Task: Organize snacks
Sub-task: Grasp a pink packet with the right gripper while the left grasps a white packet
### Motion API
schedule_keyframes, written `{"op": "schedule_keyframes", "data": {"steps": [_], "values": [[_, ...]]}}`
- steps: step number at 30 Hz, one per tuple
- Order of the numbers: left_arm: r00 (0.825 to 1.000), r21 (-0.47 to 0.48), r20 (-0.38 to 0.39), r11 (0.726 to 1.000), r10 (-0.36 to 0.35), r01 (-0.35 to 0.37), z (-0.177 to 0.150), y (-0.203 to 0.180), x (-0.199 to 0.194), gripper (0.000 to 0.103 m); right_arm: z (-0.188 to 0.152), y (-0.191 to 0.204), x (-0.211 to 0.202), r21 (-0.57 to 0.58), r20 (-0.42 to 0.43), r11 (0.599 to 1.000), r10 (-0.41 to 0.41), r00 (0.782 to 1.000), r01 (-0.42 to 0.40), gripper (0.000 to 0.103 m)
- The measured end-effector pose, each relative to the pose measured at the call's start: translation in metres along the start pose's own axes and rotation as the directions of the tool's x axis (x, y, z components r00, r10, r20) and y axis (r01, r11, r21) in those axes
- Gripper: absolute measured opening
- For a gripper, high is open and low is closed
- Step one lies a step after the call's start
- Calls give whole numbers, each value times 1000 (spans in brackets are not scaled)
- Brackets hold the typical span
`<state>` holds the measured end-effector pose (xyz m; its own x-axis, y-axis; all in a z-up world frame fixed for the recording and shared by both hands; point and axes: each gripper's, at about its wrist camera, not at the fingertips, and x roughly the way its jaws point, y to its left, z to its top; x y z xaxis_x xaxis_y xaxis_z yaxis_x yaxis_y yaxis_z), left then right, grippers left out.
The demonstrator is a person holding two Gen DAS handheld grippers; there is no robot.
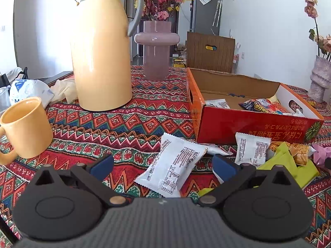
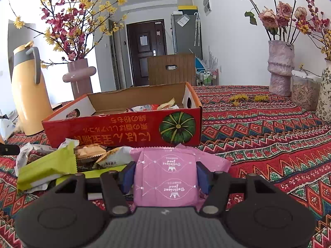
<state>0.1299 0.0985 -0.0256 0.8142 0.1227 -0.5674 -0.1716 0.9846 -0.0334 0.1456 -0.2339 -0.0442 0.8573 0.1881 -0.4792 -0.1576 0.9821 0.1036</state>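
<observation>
My left gripper (image 1: 163, 165) is open, and a white snack packet (image 1: 172, 167) lies on the cloth between its blue pads without touching them. A second white packet (image 1: 252, 149), green wrappers (image 1: 289, 165) and an orange snack (image 1: 300, 155) lie to its right, in front of the orange cardboard box (image 1: 248, 127), which holds several snacks (image 1: 262, 105). In the right wrist view my right gripper (image 2: 164, 175) is shut on a pink snack packet (image 2: 164, 177), just in front of the box (image 2: 124, 130). A pile of green wrappers (image 2: 45, 169) and other snacks (image 2: 91, 154) lies to its left.
A yellow thermos jug (image 1: 101, 47), a yellow mug (image 1: 24, 128) and a pink vase (image 1: 157, 47) stand left of and behind the box. A plastic bag (image 1: 29, 91) lies at the far left. Vases of flowers (image 2: 280, 68) and a jar (image 2: 304, 93) stand at the right on the patterned tablecloth (image 2: 269, 134).
</observation>
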Motion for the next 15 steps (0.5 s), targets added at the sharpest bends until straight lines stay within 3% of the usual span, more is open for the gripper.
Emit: {"op": "schedule_keyframes", "data": {"steps": [8,10,15], "values": [[996,2,-82,1000,-17,18,3,1,28,99,0,0,0,4,-1,1000,9,1000,-9,60],[995,-15,-99,1000,-27,26,4,4,33,94,0,0,0,4,1,1000,14,1000,-14,60],[987,-52,-144,996,-75,68,3,10,41,63,0,-1,0,8,3,1000,19,1000,-19,60]]}}
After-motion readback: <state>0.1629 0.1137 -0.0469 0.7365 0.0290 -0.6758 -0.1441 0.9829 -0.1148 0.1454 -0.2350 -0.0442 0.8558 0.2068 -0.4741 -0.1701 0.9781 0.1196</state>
